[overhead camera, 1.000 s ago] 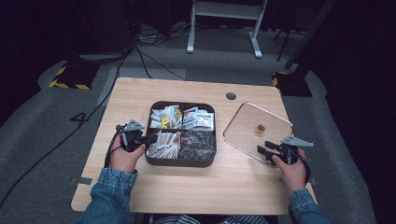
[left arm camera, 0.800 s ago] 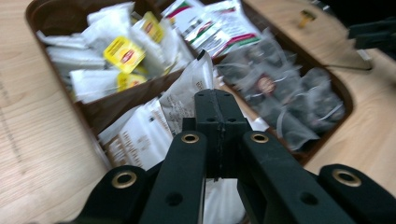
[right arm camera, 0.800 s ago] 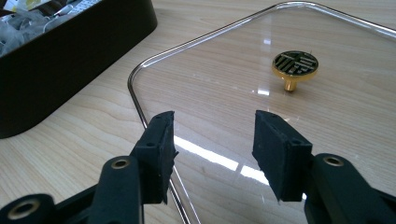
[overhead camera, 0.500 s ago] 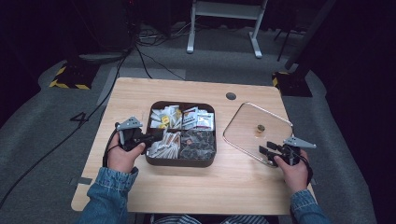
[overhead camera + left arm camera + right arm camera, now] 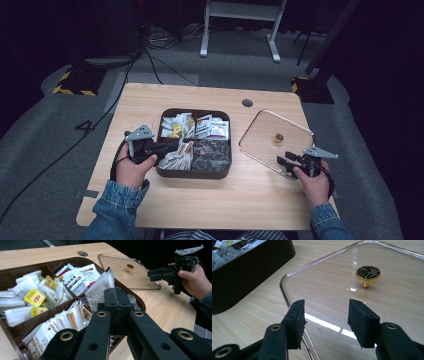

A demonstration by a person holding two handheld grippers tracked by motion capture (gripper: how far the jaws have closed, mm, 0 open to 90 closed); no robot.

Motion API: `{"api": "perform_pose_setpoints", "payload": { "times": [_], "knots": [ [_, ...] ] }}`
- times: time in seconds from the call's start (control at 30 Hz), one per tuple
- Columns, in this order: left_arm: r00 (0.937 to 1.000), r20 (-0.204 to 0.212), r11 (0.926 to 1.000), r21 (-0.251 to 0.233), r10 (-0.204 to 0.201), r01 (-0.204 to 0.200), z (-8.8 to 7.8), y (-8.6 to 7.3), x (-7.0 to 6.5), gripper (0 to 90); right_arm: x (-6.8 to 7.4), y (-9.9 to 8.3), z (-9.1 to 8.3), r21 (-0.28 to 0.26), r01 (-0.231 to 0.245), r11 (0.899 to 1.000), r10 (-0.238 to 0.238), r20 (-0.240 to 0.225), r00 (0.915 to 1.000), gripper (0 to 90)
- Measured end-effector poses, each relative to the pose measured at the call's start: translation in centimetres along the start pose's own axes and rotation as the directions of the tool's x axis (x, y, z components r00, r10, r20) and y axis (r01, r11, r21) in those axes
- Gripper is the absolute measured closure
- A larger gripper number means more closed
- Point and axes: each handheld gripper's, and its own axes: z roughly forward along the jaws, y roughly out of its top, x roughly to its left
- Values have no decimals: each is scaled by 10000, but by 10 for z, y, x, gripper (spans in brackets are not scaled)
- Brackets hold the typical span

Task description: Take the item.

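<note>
From the high view, the brown tray (image 5: 194,172) sits mid-table (image 5: 150,107), and everything is best placed against it. The left hand-held gripper (image 5: 172,146) reaches over the tray's left rim, clenched on a white packet (image 5: 176,159) from the near-left compartment. The glass lid (image 5: 272,140) lies flat just right of the tray, and the right hand-held gripper (image 5: 281,161) hovers at its near edge.

In the left gripper view, the jaws pinch tight with the white packet (image 5: 98,291) standing up behind them, above the tray (image 5: 130,293). To do this well, I'd lift straight up so neighbouring sachets (image 5: 62,322) don't snag and spill over the rim.

In the right gripper view, the right hand-held gripper (image 5: 327,317) is released, its jaws having just been opening a little, with nothing pressed between them; the lid's (image 5: 332,285) rim runs under the left pad. The gold knob (image 5: 367,273) stands farther from the tray, untouched. I'd judge it best to keep this hand clear until the packet is out.
</note>
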Motion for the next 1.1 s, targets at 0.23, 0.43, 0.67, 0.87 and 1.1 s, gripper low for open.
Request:
{"api": "perform_pose_setpoints", "payload": {
  "times": [0.23, 0.43, 0.67, 0.87, 1.1],
  "knots": [
    [9993, 134, 9994, 26, 350, -351, 2, 3, -8, 897, -2, 0, -2, -36, -66, 10000, 66, 47, 10000, 481],
    [9974, 294, 9978, 77, 651, -654, 4, 5, -17, 898, -2, 0, -1, -23, -56, 10000, 56, 36, 10000, 479],
    [9921, 671, 9932, 415, 1061, -1090, 14, 3, -32, 897, -2, 1, -1, -51, -45, 10000, 45, 10, 10000, 478],
    [9869, 1047, 9886, 745, 1228, -1309, 28, -1, -41, 897, -2, 1, -3, -67, -42, 10000, 42, 26, 10000, 478],
    [9773, 1467, 9799, 1055, 1530, -1693, 40, -7, -53, 897, -2, 2, -2, -85, -30, 10000, 30, 29, 10000, 478]
  ]
}}
